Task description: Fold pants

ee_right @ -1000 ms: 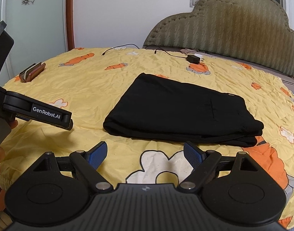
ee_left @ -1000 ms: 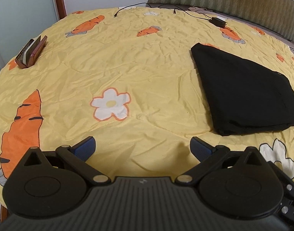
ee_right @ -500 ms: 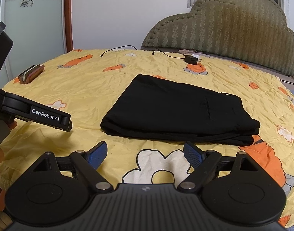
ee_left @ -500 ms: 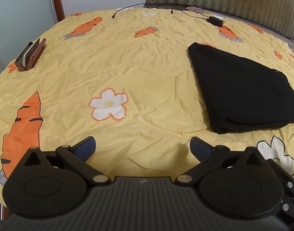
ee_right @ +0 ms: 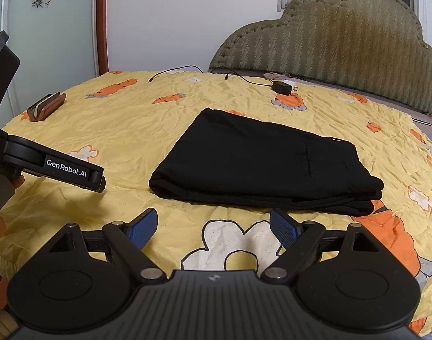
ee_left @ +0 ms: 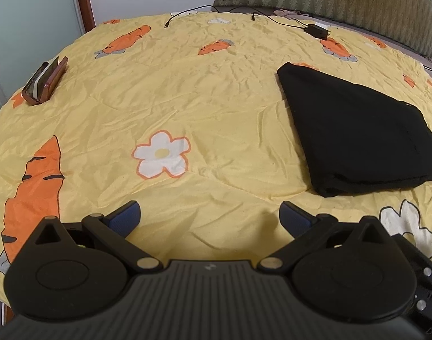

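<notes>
Nearest to us, the right gripper (ee_right: 213,226) has its blue-padded jaws spread wide with nothing between them, only the white flower print of the yellow carrot-patterned bedspread (ee_right: 131,130) showing in the gap. Our left gripper (ee_left: 209,218) stands equally wide and empty over bare quilt, off to the left of the garment; in the right wrist view its black arm (ee_right: 71,170) juts in from the left edge.

Just beyond our right fingertips lie the black fabric pants (ee_right: 261,164), already a compact, layered rectangle resting flat on the bedspread, its stacked edges facing us. We judge the folding done or close to it.

The risk from here is mostly our own reach: if we push in low, a pad could catch only the top layer and peel the stack open, or drag the soft bedspread and skew the bundle. Pinching quilt together with cloth would crumple both.

Farther back, the brown wooden phone stand (ee_right: 47,110) at the left edge and the black charger with its cable (ee_right: 282,87) near the padded olive headboard (ee_right: 343,42) sit well apart from the work.
</notes>
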### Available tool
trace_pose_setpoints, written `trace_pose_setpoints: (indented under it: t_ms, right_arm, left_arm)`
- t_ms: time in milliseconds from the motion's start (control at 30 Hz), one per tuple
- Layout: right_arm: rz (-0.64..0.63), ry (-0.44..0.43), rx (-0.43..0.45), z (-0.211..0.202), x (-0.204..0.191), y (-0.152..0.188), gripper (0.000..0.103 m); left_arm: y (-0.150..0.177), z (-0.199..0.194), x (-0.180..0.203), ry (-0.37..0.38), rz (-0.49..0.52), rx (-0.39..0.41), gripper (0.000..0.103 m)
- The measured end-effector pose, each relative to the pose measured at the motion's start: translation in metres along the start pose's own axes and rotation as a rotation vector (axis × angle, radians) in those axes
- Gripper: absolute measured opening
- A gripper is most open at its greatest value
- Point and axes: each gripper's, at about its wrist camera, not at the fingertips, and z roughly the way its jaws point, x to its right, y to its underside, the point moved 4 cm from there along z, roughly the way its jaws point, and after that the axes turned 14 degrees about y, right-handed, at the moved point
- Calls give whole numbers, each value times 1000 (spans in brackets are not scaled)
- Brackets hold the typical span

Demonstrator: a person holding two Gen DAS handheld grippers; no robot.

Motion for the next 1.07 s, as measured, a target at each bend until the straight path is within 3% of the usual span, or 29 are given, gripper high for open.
trace_pose_setpoints:
  t_ms: [900,1067]
  right_arm:
    - [-61,-1,20,-4,-24,-12,86]
    - [-78,-4,25,-4,-32,-16,86]
  left_arm:
    - [-8,0,-34,20,-54,13,103]
    - [-10,-2,-41,-5,-34,38,103]
